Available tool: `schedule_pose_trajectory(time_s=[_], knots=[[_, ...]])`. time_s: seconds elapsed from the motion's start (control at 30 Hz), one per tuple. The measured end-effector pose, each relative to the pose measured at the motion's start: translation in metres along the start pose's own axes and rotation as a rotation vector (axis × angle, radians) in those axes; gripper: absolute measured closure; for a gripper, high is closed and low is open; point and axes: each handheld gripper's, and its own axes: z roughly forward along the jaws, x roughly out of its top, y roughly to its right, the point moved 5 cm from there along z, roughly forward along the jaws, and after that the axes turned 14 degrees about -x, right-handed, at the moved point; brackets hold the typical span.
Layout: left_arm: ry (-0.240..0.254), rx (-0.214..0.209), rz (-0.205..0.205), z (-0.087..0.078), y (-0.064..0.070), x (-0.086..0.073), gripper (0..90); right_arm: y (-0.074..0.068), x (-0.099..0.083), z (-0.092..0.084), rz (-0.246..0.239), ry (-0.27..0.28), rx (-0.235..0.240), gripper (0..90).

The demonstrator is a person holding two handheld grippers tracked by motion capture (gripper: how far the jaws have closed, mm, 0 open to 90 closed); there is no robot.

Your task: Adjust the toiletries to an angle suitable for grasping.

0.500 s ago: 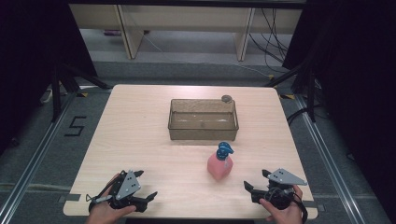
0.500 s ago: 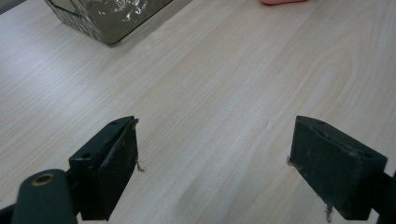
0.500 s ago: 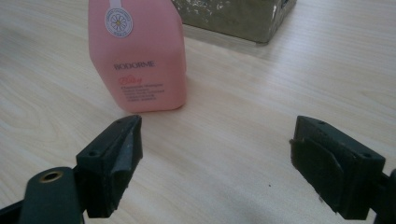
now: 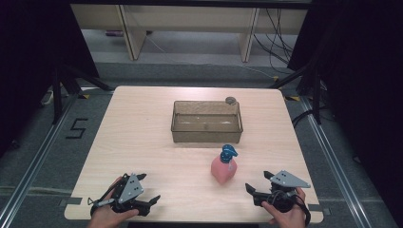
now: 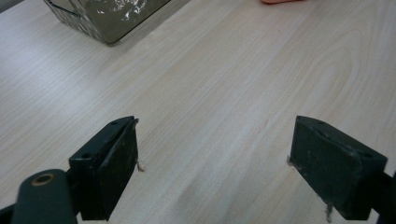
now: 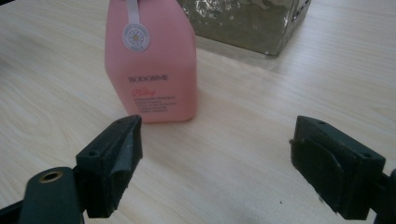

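A pink bottle [image 4: 223, 168] with a blue pump top stands upright on the wooden table [image 4: 142, 142], in front of a clear brownish bin [image 4: 206, 122]. The right gripper view has the pink bottle [image 6: 150, 65] a short way ahead and left of centre, clear of the jaws. My right gripper [image 4: 259, 187] rests open near the table's front right edge, nothing between its jaws. My left gripper [image 4: 149, 190] sits open at the front left, pointing across bare wood toward the bin [image 5: 107, 18].
A small grey round object [image 4: 230, 100] lies at the bin's far right corner. Shelving and cables stand beyond the table's far edge. Floor rails run along both sides of the table.
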Motion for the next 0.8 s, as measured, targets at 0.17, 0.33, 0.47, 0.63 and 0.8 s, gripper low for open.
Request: schedule_pose_trajectory(time_s=[0.17, 0.33, 0.47, 0.63, 0.8], knots=[[-0.011, -0.01, -0.001, 0.0, 0.0, -0.001, 14.9, -0.005, 0.004, 0.001, 0.018, 0.017, 0.019, 18.2], [-0.007, 0.002, 0.003, 0.0, -0.001, -0.001, 14.9, -0.006, 0.01, 0.002, 0.005, 0.036, 0.024, 19.3], [-0.005, 0.003, 0.0, 0.0, -0.001, 0.0, 14.8, -0.006, 0.016, 0.004, -0.003, 0.056, 0.037, 19.3], [0.002, -0.015, -0.016, 0.001, 0.001, -0.001, 14.8, -0.011, 0.026, 0.005, 0.006, 0.083, 0.055, 20.2], [0.002, -0.014, -0.016, 0.001, 0.001, -0.001, 14.8, -0.013, 0.032, 0.008, -0.01, 0.092, 0.061, 21.0]])
